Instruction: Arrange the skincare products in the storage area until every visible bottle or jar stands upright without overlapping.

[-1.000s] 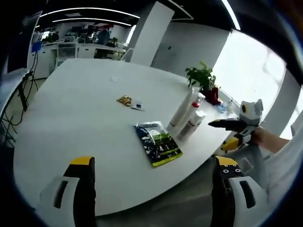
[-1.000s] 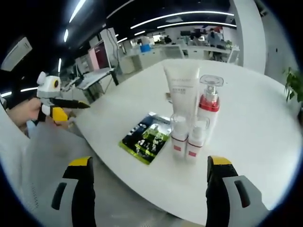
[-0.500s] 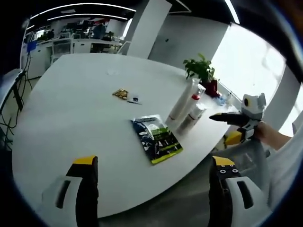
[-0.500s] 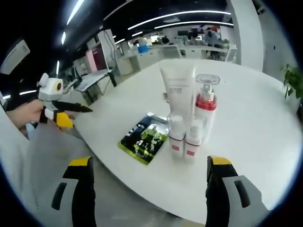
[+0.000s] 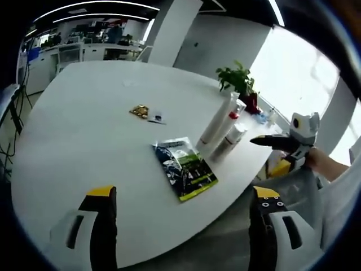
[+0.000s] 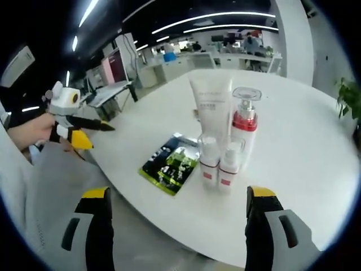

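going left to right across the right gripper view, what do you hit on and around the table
left gripper → dark sachet → white tube → red pump bottle → potted plant

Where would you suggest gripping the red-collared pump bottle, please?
Probably around the white body of the pump bottle, below its red collar, coming from its open right side. It stands upright; the white tube crowds its left and two small bottles stand in front.

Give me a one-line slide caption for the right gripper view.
Open right gripper faces four upright skincare containers beside a flat sachet on the white table.
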Demonstrator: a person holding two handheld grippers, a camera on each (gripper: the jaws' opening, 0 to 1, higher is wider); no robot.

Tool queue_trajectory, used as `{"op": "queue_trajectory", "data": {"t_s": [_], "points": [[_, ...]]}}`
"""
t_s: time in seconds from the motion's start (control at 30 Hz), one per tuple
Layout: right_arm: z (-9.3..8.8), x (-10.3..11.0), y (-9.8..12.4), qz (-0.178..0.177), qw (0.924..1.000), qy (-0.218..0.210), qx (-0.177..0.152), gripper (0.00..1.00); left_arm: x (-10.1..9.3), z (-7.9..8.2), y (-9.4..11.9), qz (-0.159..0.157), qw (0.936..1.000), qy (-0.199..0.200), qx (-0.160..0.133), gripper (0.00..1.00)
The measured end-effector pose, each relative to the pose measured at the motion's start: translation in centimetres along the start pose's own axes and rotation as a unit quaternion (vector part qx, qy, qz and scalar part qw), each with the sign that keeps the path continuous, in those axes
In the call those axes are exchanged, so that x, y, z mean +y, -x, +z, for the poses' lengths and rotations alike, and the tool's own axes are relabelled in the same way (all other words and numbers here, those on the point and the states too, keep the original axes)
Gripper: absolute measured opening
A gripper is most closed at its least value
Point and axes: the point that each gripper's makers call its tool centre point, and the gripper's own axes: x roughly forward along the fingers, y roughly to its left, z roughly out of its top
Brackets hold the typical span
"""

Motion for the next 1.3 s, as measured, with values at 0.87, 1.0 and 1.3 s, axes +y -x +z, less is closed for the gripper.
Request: {"op": "queue_trajectory", "data": {"t_s": [0.87,1.0,1.3], "points": [[-0.4,-0.1,-0.2,0.001,0.9999,-0.001,0.011,0.98,0.7,0.8,-3.6,0.003,0.9985,-0.031,0.046,0.89],[-0.5,-0.2,-0.1,-0.002,0.9999,-0.002,0.013,0.98,0.9,0.9,-4.6,0.002,0.9977,-0.037,0.057,0.88],[-0.7,-0.5,-0.3,-0.004,0.9998,-0.008,0.017,0.98,1.3,1.9,-6.7,-0.005,0.9964,-0.047,0.07,0.86]]}}
